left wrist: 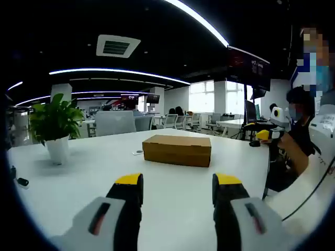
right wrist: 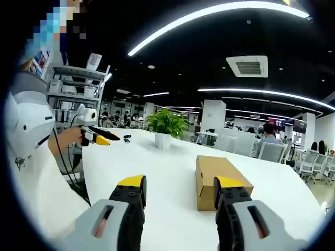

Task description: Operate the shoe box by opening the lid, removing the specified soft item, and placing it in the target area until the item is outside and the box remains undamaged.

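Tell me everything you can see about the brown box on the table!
The shoe box is plain brown cardboard, long and low, with no print that can be made out. Its lid is on and closed. It lies flat on the white table, out beyond both grippers, and neither gripper touches it. In the right gripper view it appears end-on, partly behind that gripper's jaw. A small round thing lies near it.

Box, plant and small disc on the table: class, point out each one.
Box point(left wrist: 177, 150), left gripper view: middle of its front side.
Plant point(left wrist: 52, 120), left gripper view: its leaves.
Disc point(left wrist: 137, 152), left gripper view: its centre, just left of the box.
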A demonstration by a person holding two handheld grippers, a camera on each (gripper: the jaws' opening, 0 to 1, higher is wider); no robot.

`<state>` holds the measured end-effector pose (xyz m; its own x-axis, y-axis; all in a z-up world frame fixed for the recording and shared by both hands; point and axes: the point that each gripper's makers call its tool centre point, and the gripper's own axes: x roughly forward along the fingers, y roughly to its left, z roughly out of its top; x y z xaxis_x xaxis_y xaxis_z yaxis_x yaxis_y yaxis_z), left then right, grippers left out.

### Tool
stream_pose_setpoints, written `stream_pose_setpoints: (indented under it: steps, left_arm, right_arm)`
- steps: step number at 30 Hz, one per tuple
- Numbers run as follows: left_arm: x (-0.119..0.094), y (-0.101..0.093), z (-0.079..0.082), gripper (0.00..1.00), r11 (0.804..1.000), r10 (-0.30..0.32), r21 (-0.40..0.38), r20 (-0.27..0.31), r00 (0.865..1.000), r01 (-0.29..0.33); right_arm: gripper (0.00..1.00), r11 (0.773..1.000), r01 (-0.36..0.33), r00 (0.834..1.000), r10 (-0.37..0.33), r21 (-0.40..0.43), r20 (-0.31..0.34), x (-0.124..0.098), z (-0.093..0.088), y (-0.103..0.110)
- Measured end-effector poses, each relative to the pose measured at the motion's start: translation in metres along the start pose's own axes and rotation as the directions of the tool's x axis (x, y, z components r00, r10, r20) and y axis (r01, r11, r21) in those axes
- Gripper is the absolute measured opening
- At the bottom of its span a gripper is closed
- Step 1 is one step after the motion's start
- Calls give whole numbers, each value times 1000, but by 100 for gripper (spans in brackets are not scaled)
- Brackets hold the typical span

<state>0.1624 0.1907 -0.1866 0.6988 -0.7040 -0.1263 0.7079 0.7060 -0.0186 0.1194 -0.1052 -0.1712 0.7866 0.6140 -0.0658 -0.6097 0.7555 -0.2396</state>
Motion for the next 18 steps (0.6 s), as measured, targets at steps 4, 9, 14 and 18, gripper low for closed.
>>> stream_pose_setpoints:
  steps: [4,9,14,18]
  left_arm:
    - [1,-3,0,52,1000,-9,-2,1,1000,9]
    - [0,-1,0,52,1000,8,20,-1,1000,-8]
    - [-2,-1,4,49,1000,9,18,12,1000,-9]
    - [-2,-4,7,55,1000,-12,-12,27,1000,13]
  right_arm:
    - [46,999,12,1000,-12,-33,1,-1,1,-1]
    - [47,1000,9,999,-8,-8,35,-4,7,0]
    - [47,1000,21,1000,-20,-6,23,-6,7,0]
    - [62,994,20,997,-27,104,71,-8,15,-2]
